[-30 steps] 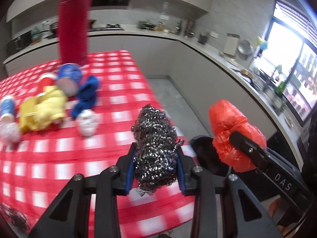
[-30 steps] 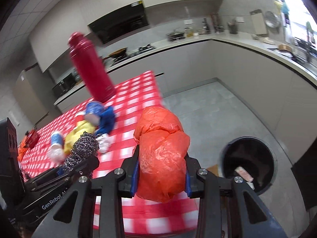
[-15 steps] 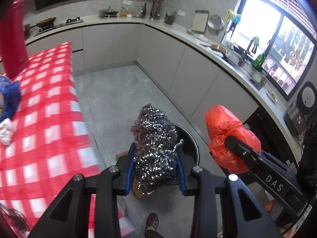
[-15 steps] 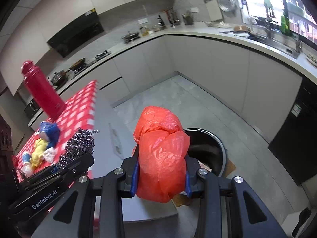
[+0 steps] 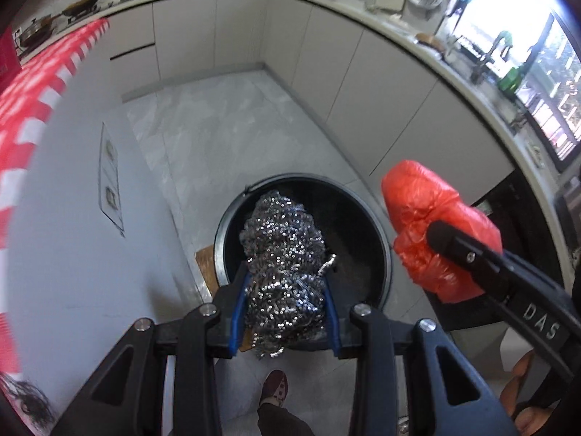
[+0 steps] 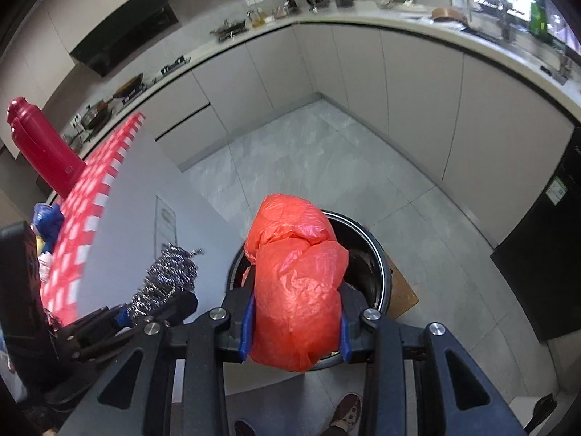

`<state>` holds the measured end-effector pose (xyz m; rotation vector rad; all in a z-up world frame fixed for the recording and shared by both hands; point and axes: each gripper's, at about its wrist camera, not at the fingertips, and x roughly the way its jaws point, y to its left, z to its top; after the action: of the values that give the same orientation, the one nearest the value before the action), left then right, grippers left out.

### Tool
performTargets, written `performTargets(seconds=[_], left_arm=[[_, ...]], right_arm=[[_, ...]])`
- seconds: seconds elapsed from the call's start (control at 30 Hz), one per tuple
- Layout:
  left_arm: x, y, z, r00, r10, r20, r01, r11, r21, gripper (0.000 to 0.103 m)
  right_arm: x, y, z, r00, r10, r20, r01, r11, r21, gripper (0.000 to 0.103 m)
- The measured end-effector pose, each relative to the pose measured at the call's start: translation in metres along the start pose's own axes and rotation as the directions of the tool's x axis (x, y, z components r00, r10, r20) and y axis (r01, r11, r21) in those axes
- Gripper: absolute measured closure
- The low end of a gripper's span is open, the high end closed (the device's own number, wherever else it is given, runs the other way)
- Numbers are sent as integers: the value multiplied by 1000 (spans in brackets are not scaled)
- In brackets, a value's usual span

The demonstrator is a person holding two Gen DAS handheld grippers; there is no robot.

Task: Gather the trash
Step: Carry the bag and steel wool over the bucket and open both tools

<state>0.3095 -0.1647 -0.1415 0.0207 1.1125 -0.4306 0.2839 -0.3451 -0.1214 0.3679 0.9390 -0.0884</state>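
The left gripper (image 5: 285, 305) is clamped on a wad of steel wool (image 5: 281, 254), its blue pads pressing the wad from both sides. In the left wrist view the wad hangs over the open mouth of a round black trash bin (image 5: 377, 239) that stands on the grey tiled floor (image 5: 225, 127). The bin fills the centre of that view, and the steel wool covers its left half, toward nine o'clock of the rim.

The right gripper (image 6: 296, 321) is closed tight on a crumpled red plastic bag (image 6: 296, 283). In the right wrist view the bag sits over the same bin, whose rim (image 6: 381, 265) shows at about two o'clock from the bag. A flat brown piece of cardboard (image 6: 405, 296) lies on the floor under the bin's edge, at three o'clock.

Seen from the left wrist, the red bag (image 5: 432, 225) hangs at three o'clock of the bin, just outside the rim (the two loads are near each other but apart). Seen from the right wrist, the steel wool (image 6: 169, 278) shows at nine o'clock.

A table with a red-and-white checked cloth (image 6: 90, 203) runs off toward ten o'clock, carrying a tall red flask (image 6: 40, 145). A person's shoe (image 5: 275, 388) stands on the floor at six o'clock.
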Motion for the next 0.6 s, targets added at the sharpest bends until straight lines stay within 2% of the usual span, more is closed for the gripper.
performTargets(seconds=[0.17, 0.27, 0.33, 0.37, 0.6], left_arm=[[32, -6, 3, 999, 31, -37, -32, 999, -15, 64], [44, -4, 4, 998, 37, -57, -40, 998, -47, 56], [49, -4, 6, 996, 29, -82, -35, 997, -70, 42], [49, -4, 6, 995, 37, -91, -44, 996, -79, 34], [8, -9, 16, 996, 89, -3, -89, 993, -77, 33]], right_arm=[[48, -23, 9, 996, 30, -80, -32, 999, -17, 65], [68, -29, 12, 993, 41, -114, -44, 999, -19, 63], [81, -34, 13, 989, 48, -138, -51, 999, -15, 51], [84, -32, 14, 989, 48, -141, -51, 999, -14, 40], [66, -35, 24, 996, 33, -83, -34, 999, -9, 38]])
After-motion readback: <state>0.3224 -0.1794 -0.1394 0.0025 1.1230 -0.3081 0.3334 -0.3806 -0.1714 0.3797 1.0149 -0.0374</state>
